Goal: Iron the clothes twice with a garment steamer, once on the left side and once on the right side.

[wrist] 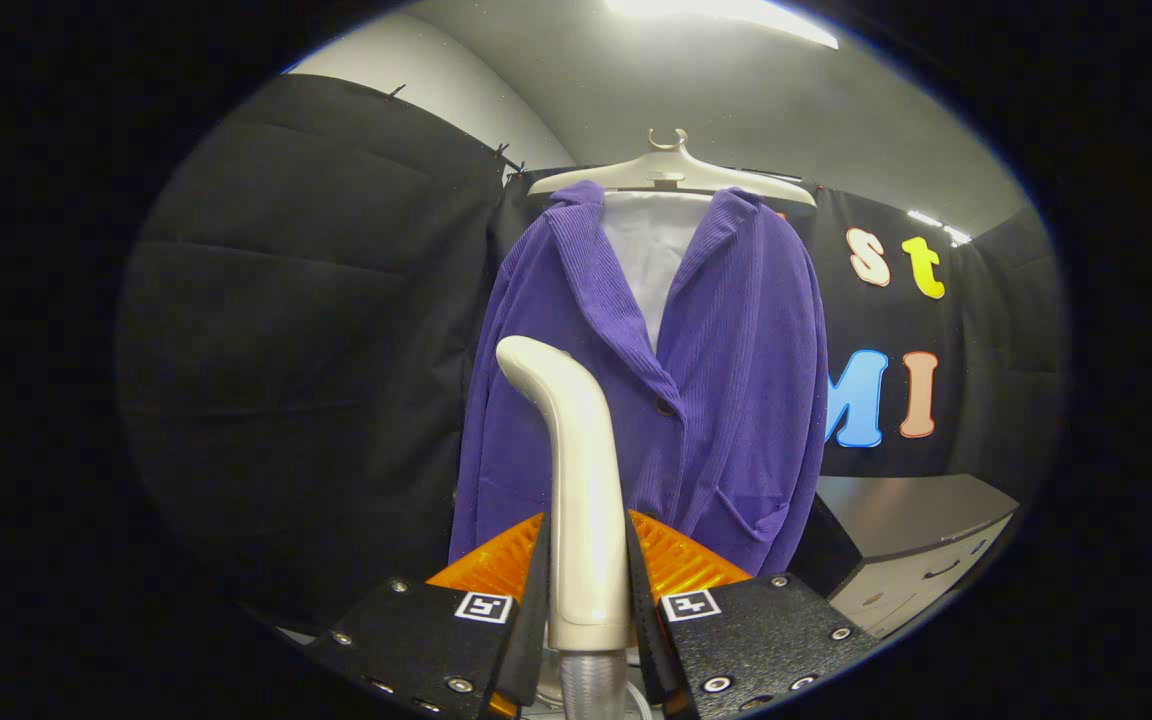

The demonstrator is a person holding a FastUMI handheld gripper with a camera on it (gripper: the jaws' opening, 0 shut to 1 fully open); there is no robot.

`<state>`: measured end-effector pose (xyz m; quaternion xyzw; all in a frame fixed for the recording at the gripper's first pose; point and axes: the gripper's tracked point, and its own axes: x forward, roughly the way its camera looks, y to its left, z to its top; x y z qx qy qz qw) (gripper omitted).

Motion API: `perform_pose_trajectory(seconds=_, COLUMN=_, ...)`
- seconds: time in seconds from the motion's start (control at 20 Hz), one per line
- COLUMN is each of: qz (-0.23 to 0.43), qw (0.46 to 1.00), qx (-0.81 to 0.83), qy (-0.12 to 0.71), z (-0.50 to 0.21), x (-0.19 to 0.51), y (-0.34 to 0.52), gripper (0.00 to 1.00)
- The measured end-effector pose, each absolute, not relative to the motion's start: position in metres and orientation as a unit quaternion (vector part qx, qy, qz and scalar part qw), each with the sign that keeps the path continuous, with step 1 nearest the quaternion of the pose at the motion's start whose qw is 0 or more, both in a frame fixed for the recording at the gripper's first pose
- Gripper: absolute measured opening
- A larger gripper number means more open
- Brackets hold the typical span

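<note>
- The garment steamer point(576, 470) is a cream, glossy wand standing upright, its head bent over towards the jacket; a ribbed clear hose leaves its base.
- The gripper point(588, 590) is closed down narrow, both fingers pressing the wand's lower handle from either side.
- Beyond the fingers a purple corduroy jacket point(726, 380), buttoned at the waist, hangs on a pale hanger point(671, 172) over a white lining.
- No brand or label can be read on the steamer or jacket.
- A grey drawer cabinet point(921, 545) stands beside the jacket's hem.

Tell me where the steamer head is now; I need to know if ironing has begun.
In the gripper view, the steamer head rises from between the gripper fingers, which clamp its handle, in front of the purple jacket near its left-hand panel.
</note>
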<state>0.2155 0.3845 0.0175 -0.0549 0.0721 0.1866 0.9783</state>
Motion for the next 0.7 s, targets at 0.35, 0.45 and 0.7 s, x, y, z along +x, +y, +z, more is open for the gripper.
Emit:
perform_pose_trajectory(seconds=0.35, qz=0.200, qw=0.971, qx=-0.054, qy=0.116, z=-0.042, x=0.193, y=0.368, gripper=0.40)
perform_pose_trajectory(seconds=0.45, qz=0.198, qw=0.970, qx=-0.056, qy=0.128, z=-0.058, x=0.187, y=0.362, gripper=0.40)
perform_pose_trajectory(seconds=0.7, qz=0.192, qw=0.968, qx=-0.061, qy=0.151, z=-0.095, x=0.182, y=0.347, gripper=0.40)
